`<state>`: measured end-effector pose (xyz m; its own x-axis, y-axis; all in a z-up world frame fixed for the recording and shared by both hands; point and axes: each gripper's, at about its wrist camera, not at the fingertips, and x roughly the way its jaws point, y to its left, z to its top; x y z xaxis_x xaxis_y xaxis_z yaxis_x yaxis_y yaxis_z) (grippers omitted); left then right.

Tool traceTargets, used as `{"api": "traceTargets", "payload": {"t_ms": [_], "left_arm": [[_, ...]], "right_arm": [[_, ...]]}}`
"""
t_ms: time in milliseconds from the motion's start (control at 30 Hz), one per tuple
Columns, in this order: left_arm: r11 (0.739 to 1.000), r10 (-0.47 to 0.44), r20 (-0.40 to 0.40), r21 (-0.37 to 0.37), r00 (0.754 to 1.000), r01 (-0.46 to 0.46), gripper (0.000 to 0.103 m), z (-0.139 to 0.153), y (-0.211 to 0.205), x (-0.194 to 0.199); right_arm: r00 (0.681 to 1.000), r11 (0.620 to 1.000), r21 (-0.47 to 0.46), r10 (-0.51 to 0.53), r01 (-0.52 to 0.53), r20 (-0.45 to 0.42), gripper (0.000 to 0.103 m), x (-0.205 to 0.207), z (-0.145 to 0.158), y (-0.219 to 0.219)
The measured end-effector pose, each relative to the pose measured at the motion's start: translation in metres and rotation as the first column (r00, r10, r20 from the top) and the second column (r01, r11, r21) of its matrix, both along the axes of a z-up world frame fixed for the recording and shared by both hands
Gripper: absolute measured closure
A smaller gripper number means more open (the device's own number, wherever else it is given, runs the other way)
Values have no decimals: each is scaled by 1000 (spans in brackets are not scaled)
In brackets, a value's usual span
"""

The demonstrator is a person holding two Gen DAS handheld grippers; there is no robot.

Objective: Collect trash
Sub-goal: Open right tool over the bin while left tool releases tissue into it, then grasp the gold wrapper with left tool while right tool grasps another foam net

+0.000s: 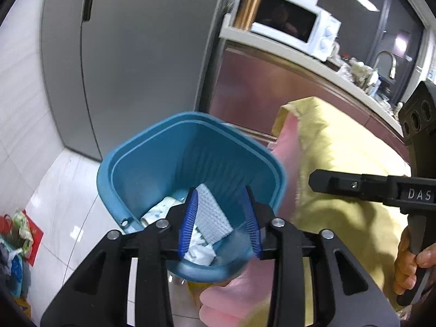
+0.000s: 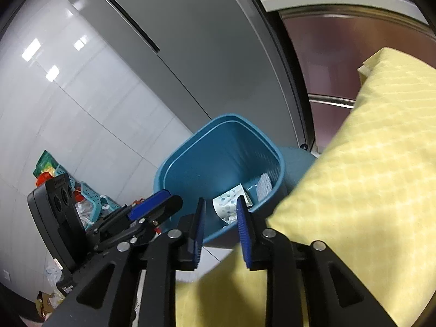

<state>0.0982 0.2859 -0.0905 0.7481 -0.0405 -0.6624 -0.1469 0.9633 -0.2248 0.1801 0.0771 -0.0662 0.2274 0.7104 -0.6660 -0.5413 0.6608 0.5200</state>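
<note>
A blue plastic bin [image 1: 152,160] stands on the floor beside the table, seen from above in both views [image 2: 188,160]. Inside lie a grey-white textured cloth piece [image 1: 212,212], crumpled white paper [image 1: 199,253] and a patterned paper cup [image 2: 230,204]. My left gripper [image 1: 220,222] is open and empty, its blue pads [image 1: 189,220] right over the bin's near rim. My right gripper [image 2: 219,229] is open and empty, just above the bin's near edge. The right gripper's body shows in the left wrist view [image 1: 381,190]; the left gripper shows in the right wrist view [image 2: 147,212].
A table with a yellow checked cloth [image 2: 368,177] is to the right of the bin. A grey fridge [image 1: 122,54] stands behind it. A counter carries a white microwave [image 1: 299,27]. Bags and blue baskets of clutter [image 2: 90,199] sit on the white tiled floor at left.
</note>
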Motion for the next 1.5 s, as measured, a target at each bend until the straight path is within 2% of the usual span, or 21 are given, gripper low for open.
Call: {"api": "traceTargets", "payload": {"t_ms": [67,233,367,467,567,733,867,900,1033,1133,1233,1333,1500], "left_arm": [[1000,-20,25,8,999,20,61,9,-9,-6],[992,-122,89,33,988,119,57,33,-47,-19],[976,-218,122,37,968,215,56,48,-85,-25],[952,-305,137,35,943,303,56,55,-119,-30],[914,-406,140,34,903,405,56,59,-156,-38],[820,-570,143,41,809,570,55,62,-219,-55],[760,-647,132,28,751,649,55,60,-259,-62],[737,-672,124,16,730,675,54,58,-271,-64],[684,-725,101,-11,681,730,52,52,-298,-68],[641,-764,69,-38,642,767,52,45,-315,-61],[606,-793,34,-57,608,793,52,38,-332,-55],[592,-805,-1,-65,593,803,52,29,-344,-51],[572,-820,-45,-119,571,812,54,15,-358,-42]], "right_arm": [[1000,1000,8,-5,5,29,77,-7,7,-12],[992,999,36,-39,35,121,72,-24,32,-57],[979,994,60,-102,92,178,71,-38,46,-103],[966,987,70,-154,142,206,71,-48,52,-134],[945,974,77,-227,215,235,70,-65,57,-173],[907,935,81,-355,346,228,69,-89,48,-234],[863,890,85,-456,449,218,69,-110,42,-278],[850,877,86,-480,473,217,69,-117,41,-292],[811,836,77,-546,543,211,69,-138,36,-325],[776,798,60,-598,599,200,64,-150,30,-350],[752,770,37,-631,637,189,58,-163,22,-370],[736,748,20,-657,664,161,55,-173,9,-387],[743,748,9,-661,664,100,49,-180,-9,-397]]}}
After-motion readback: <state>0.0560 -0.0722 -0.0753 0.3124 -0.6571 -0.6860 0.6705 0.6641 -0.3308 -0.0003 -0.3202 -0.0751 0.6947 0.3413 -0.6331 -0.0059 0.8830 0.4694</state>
